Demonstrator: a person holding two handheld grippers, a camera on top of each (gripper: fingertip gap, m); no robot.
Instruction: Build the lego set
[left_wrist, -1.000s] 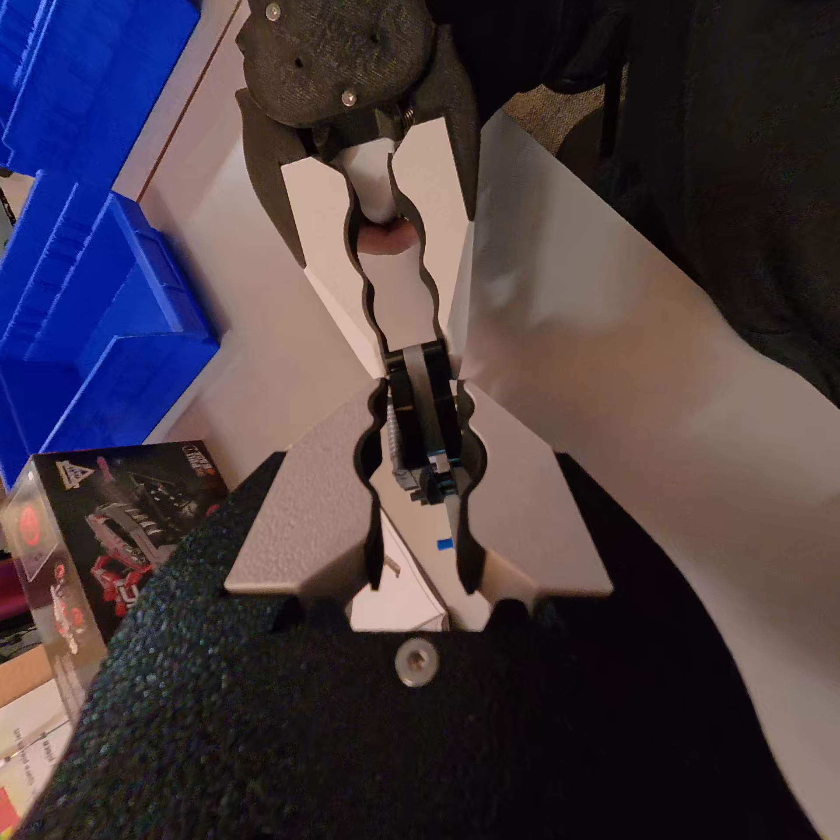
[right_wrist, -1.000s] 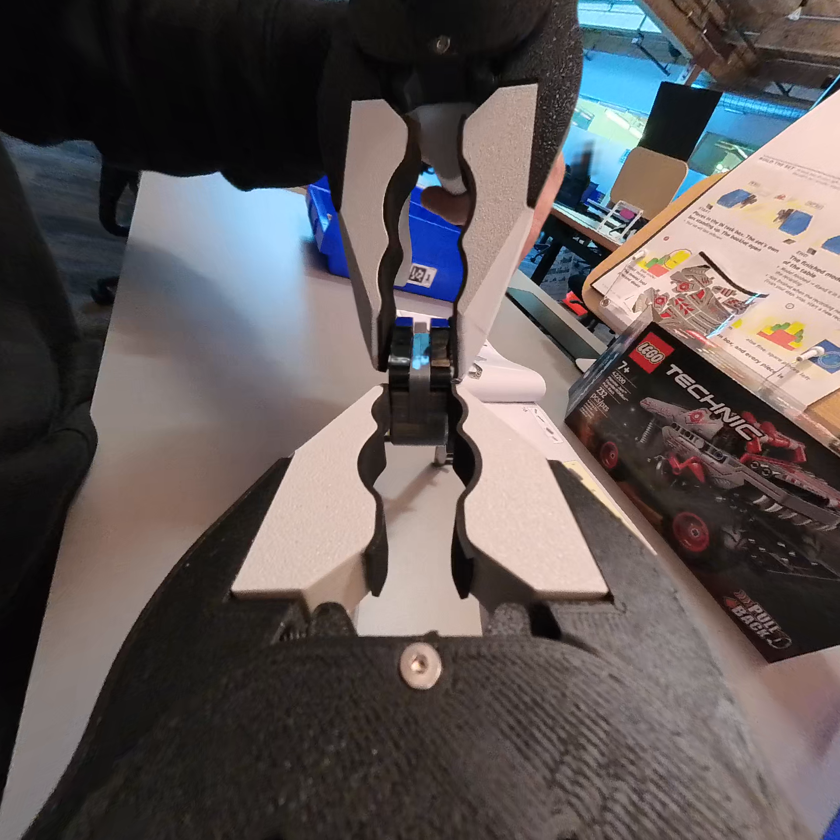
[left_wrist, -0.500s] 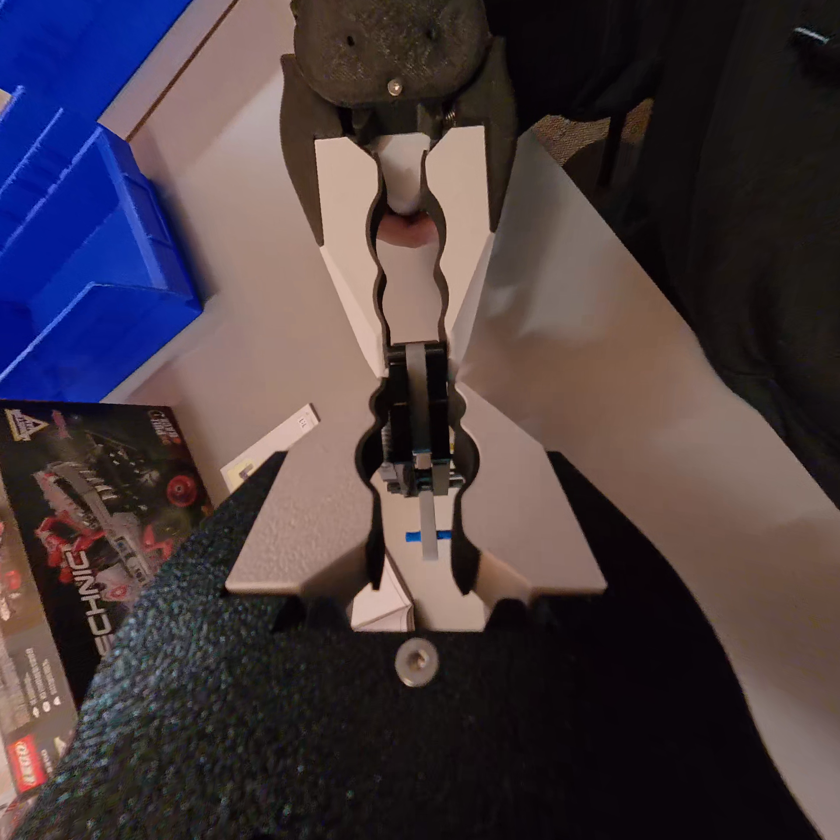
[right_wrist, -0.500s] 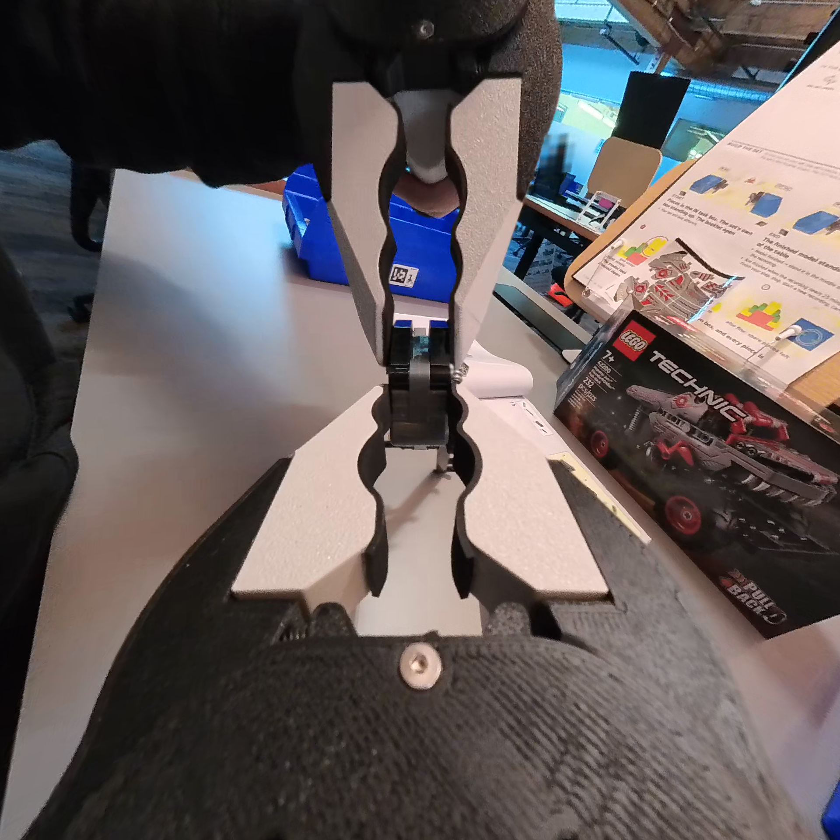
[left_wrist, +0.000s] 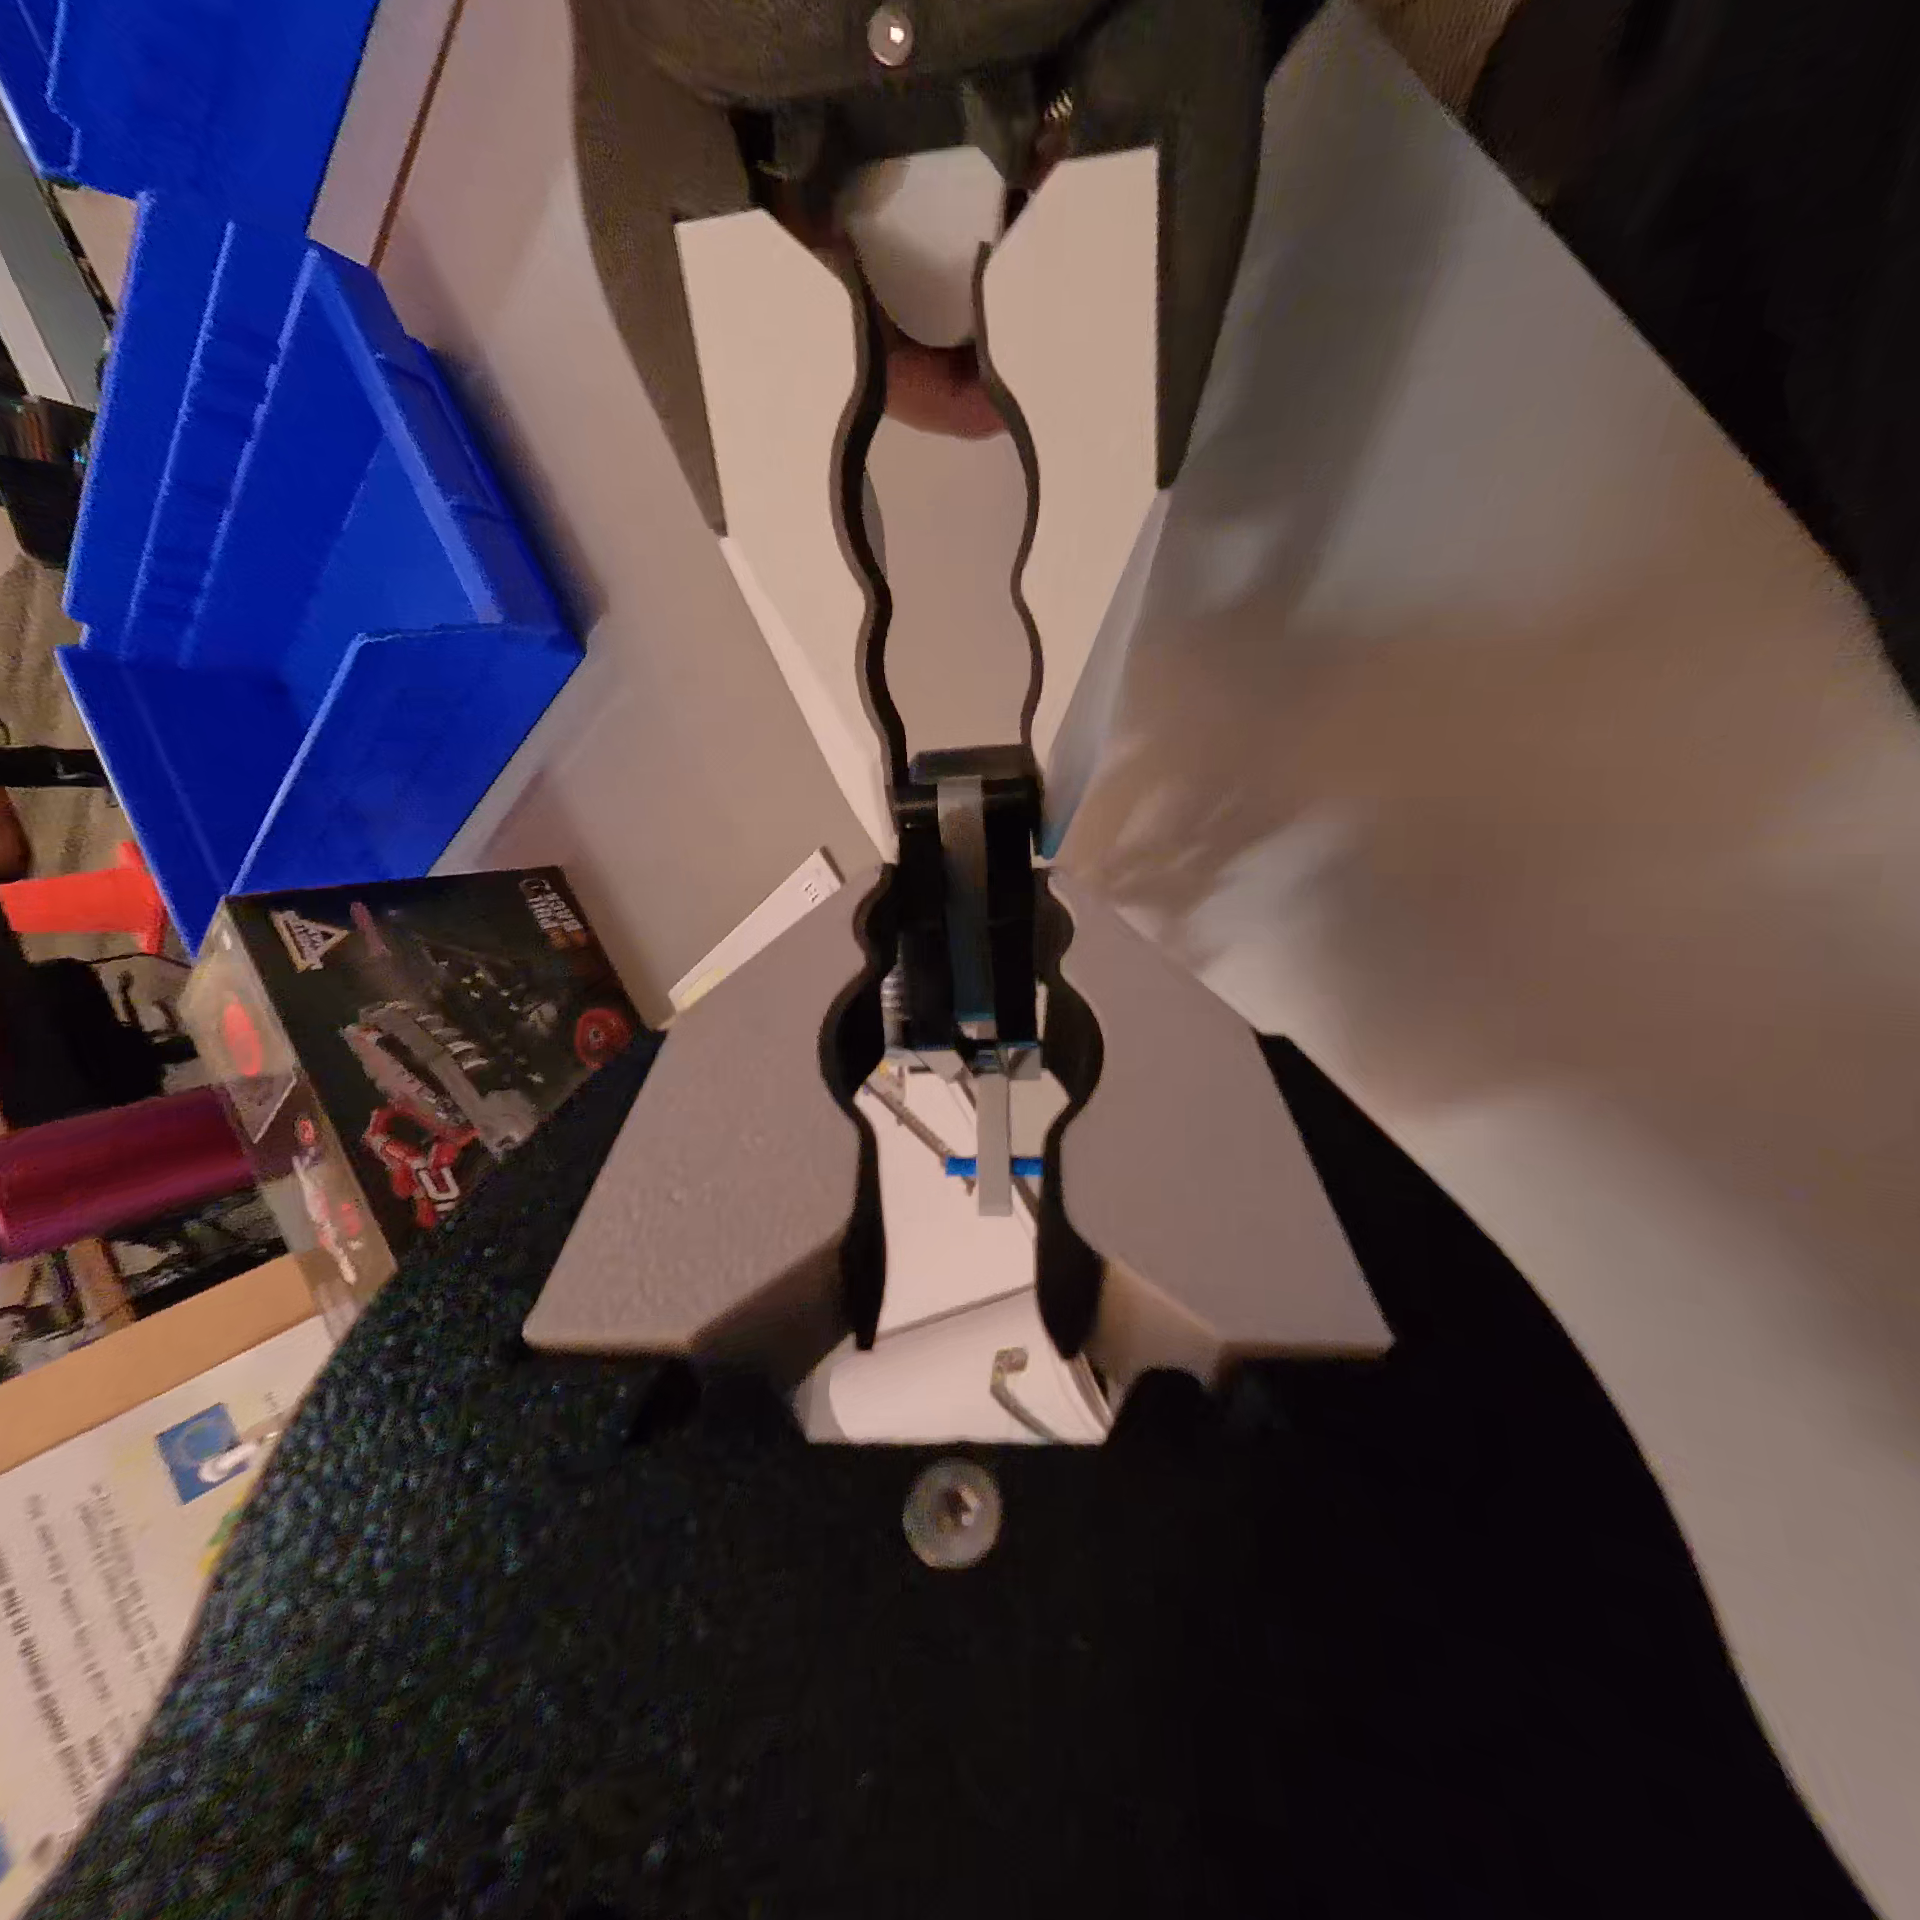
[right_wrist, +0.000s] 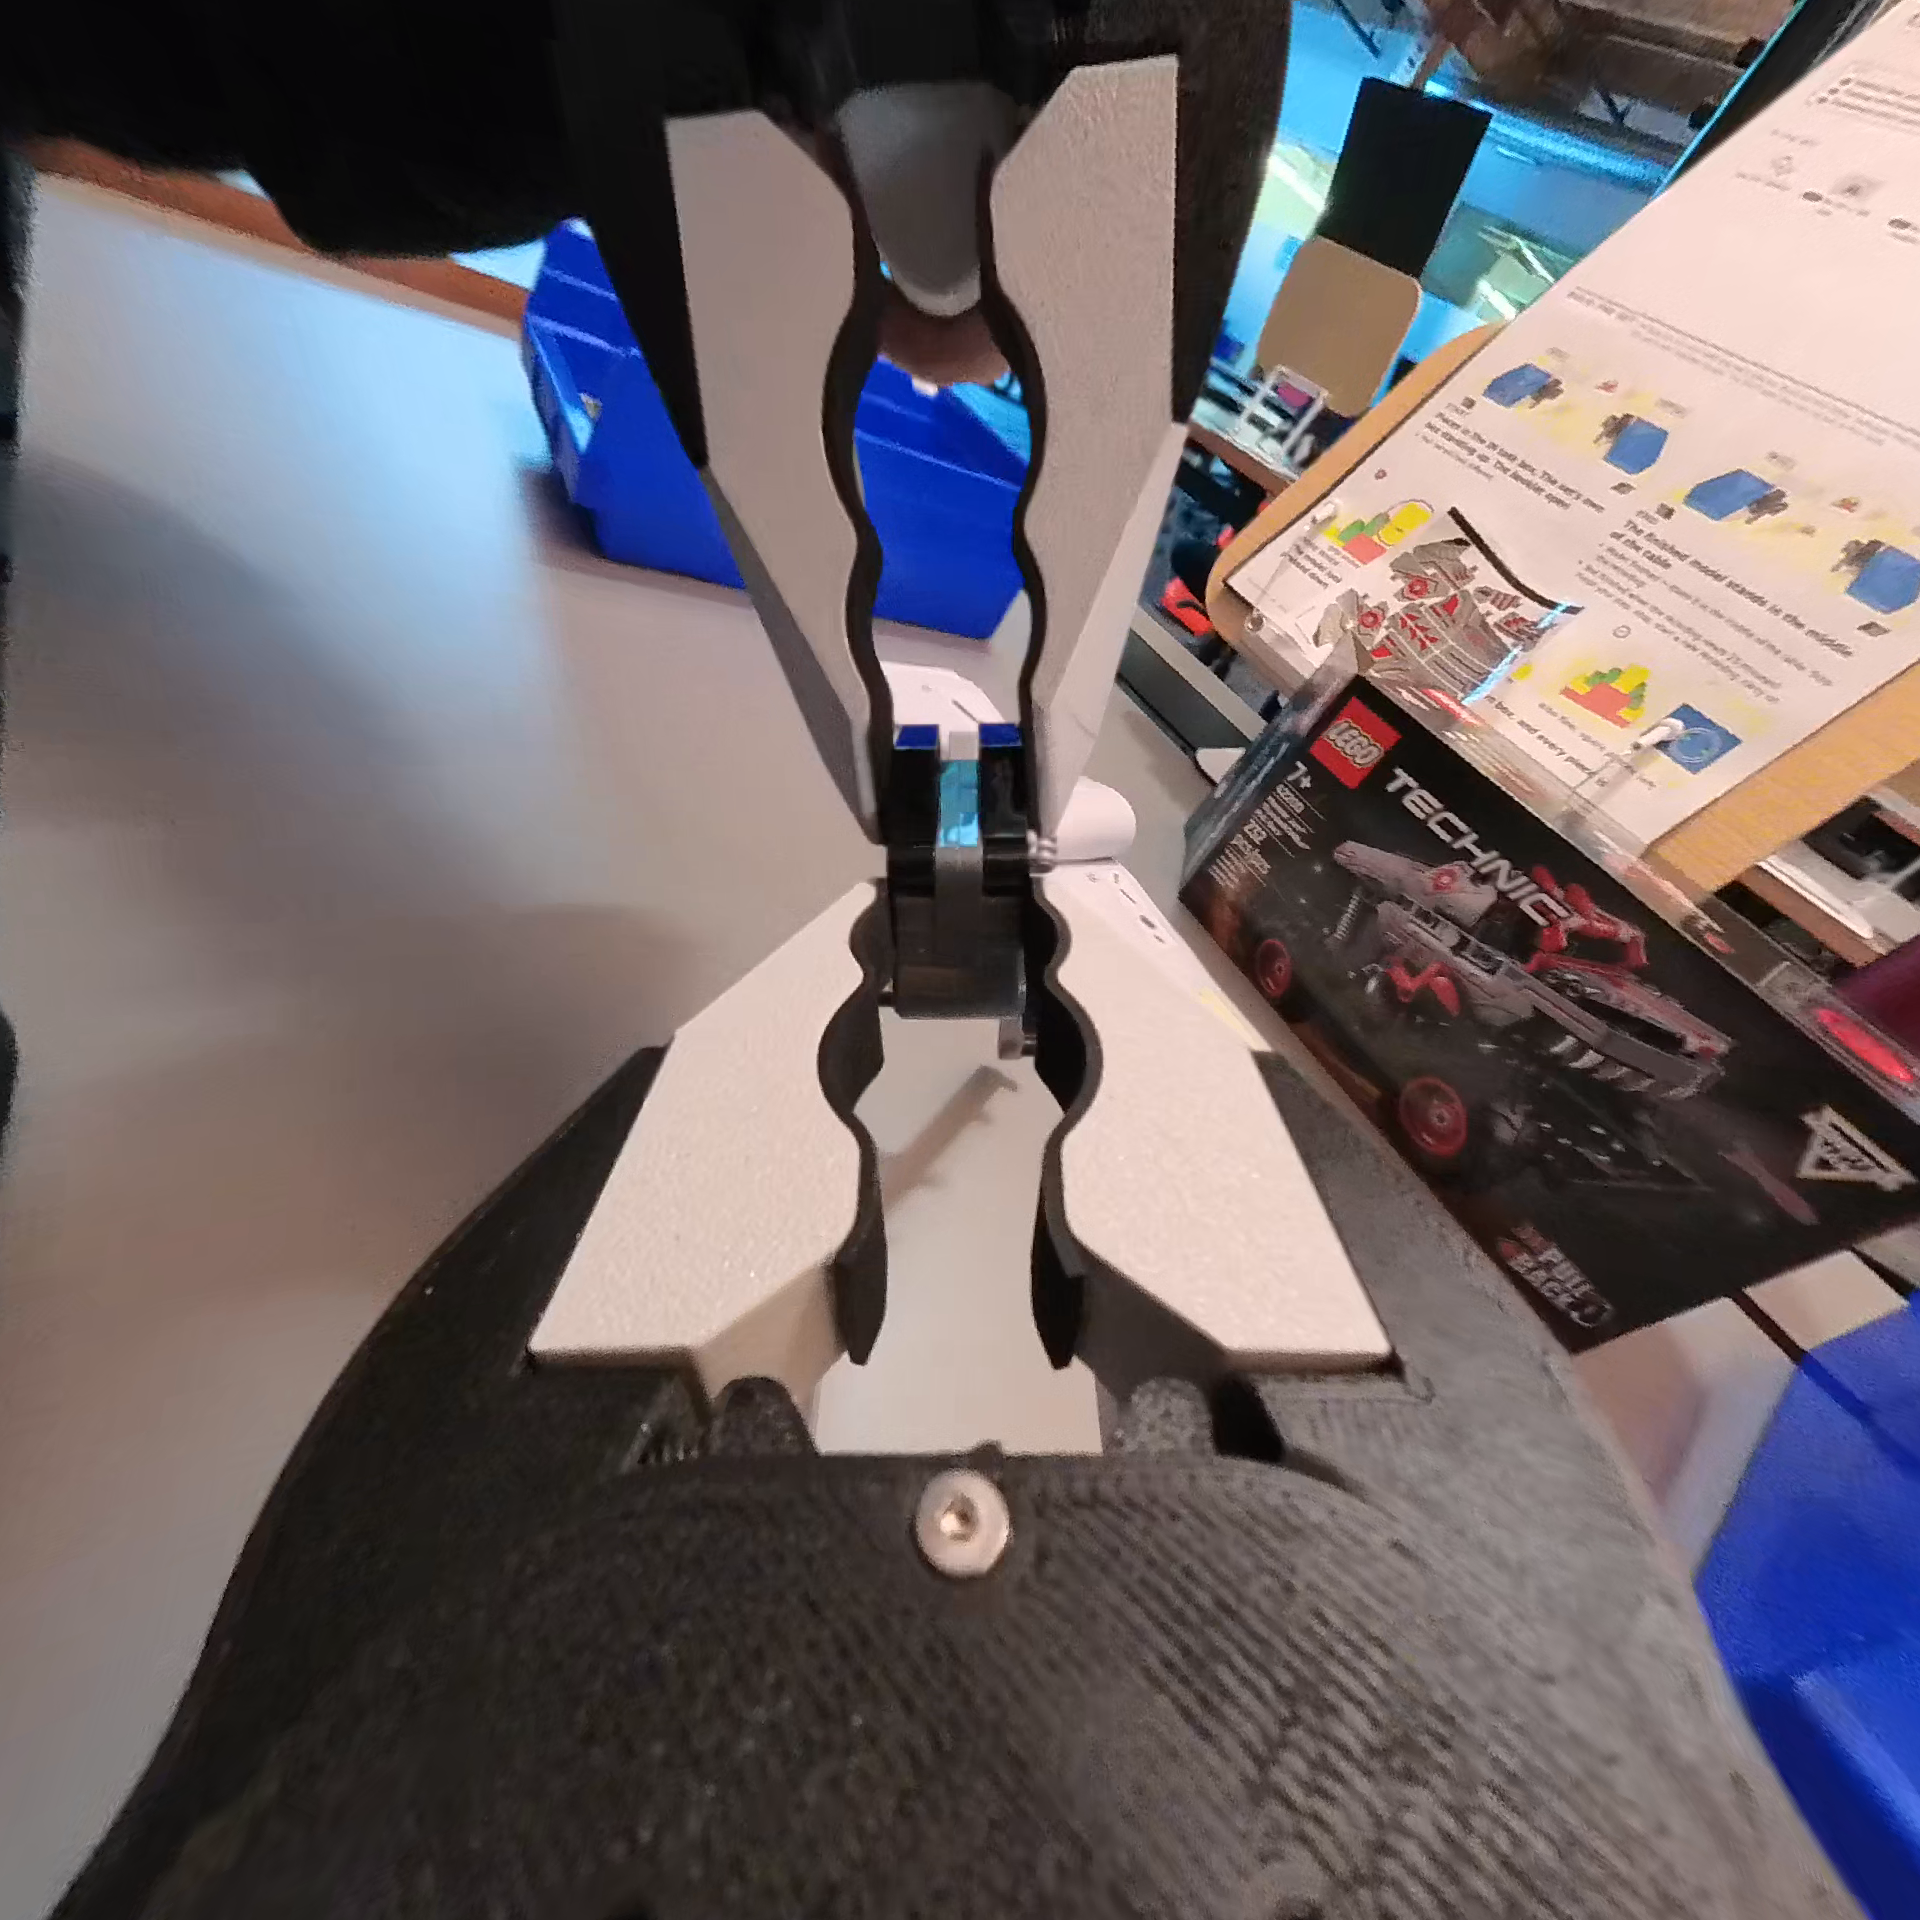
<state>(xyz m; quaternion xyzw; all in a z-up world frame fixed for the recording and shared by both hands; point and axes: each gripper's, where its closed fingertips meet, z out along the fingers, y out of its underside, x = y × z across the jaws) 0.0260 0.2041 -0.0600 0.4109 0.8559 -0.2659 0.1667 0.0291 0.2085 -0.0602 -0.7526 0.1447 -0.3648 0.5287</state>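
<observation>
Currently gripping 1 small black-and-grey lego assembly (left_wrist: 966, 894) from 2 opposite ends, tip to tip above the grey table (right_wrist: 312, 727): left gripper (left_wrist: 966, 935) clenched on the near end, right gripper (right_wrist: 961, 914) clenched on the other end. Probably pressing 2 sub-parts together, or steadying for a pin; hard to tell which from such a tight view. Keeping both grippers in 1 straight line, squeezing evenly, avoiding any twist that could pop the thin grey beam (left_wrist: 994, 1132) and blue pin (left_wrist: 961, 1166) sticking out toward the left camera. Holding the work well above the table, clear of the white booklet (right_wrist: 1081, 821) beneath. Counting: 2 grippers, 1 assembly, 1 set box (right_wrist: 1558, 997), at least 2 blue bins (left_wrist: 312, 582), 1 instruction board (right_wrist: 1662, 520).
</observation>
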